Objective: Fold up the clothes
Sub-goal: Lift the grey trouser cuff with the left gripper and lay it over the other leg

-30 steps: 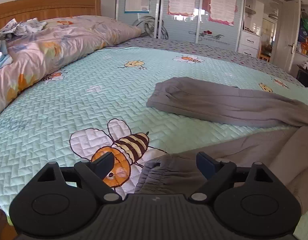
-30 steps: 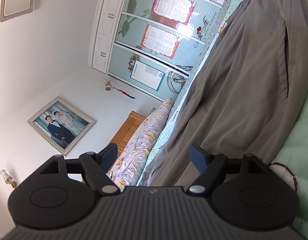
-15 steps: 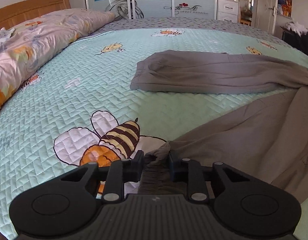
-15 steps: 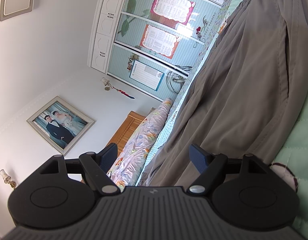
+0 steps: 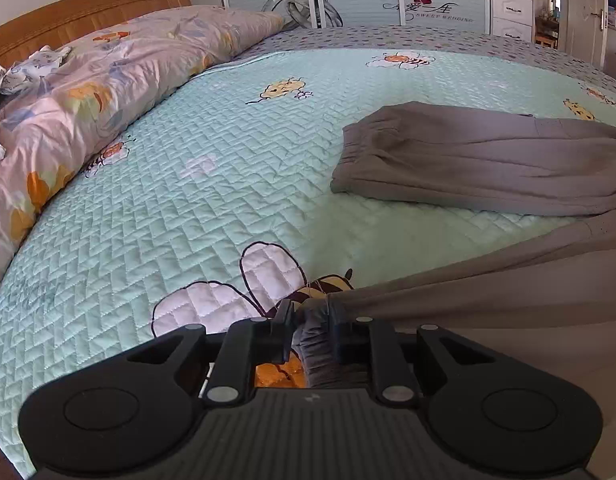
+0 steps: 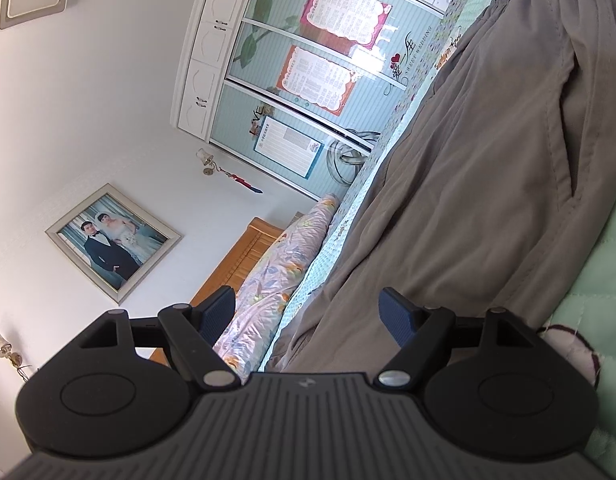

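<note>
left gripper (image 5: 312, 322) pinches the gathered cuff of 1 leg of the grey trousers (image 5: 487, 164), which lie spread on the mint bee-print quilt (image 5: 180, 216), while right gripper (image 6: 308, 314) stands wide, its 2 fingers empty beside the trouser cloth.

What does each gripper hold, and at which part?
The left gripper pinches the grey trousers at a gathered cuff. The right gripper is open, holding nothing.

Left gripper (image 5: 313, 330) clamped, right gripper (image 6: 308, 316) agape.
</note>
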`<state>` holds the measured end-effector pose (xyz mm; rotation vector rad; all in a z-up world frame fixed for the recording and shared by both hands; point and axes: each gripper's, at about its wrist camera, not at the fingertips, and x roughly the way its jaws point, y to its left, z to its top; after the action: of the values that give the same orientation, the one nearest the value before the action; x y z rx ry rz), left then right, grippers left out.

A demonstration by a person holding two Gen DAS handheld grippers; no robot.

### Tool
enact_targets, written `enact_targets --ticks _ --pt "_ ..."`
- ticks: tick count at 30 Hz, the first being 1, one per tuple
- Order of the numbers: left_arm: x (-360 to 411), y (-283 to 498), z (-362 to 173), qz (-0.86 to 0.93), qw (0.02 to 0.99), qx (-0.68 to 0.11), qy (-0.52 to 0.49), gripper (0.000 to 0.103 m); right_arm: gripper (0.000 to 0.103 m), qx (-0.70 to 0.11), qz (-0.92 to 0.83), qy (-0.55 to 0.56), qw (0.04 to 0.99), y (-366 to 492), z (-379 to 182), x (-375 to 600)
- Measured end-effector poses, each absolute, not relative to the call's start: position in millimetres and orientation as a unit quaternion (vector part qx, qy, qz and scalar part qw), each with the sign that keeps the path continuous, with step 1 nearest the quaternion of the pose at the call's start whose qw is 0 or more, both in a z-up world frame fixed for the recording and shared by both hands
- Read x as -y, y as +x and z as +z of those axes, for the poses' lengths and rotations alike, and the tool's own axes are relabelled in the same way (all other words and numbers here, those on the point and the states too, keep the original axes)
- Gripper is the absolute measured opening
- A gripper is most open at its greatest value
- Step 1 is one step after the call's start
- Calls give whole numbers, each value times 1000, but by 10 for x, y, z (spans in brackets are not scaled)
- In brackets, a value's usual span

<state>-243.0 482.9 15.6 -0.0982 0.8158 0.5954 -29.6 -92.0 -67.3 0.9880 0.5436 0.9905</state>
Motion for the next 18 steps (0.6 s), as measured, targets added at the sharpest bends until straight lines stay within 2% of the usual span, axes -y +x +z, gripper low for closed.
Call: enact_targets --ticks 1,2,3,4,8,13,15,18 --pt "-4827 -2440 162 293 872 -389 -48 27 80 -247 450 448 732 -295 -670 918" --pt "-4825 -2449 168 302 870 -387 -49 36 80 -248 450 446 733 -295 -667 915" --pt "-4823 -2461 176 310 868 -385 -50 50 80 -248 450 445 733 -294 -667 916" --pt "-4815 -2508 228 317 869 -376 -51 56 80 -248 450 446 733 -292 -666 916" --pt "-4730 -2779 502 342 881 -321 -69 68 80 -248 451 446 732 -287 -657 915" --pt "-4386 -2969 802 356 893 -272 -39 69 84 -255 450 432 739 -301 -596 886" --pt "-4300 -2932 855 375 885 -275 -12 85 87 -263 451 412 747 -327 -527 843" --pt "-4444 -2919 882 410 866 -286 -30 80 91 -277 454 388 753 -390 -436 785"
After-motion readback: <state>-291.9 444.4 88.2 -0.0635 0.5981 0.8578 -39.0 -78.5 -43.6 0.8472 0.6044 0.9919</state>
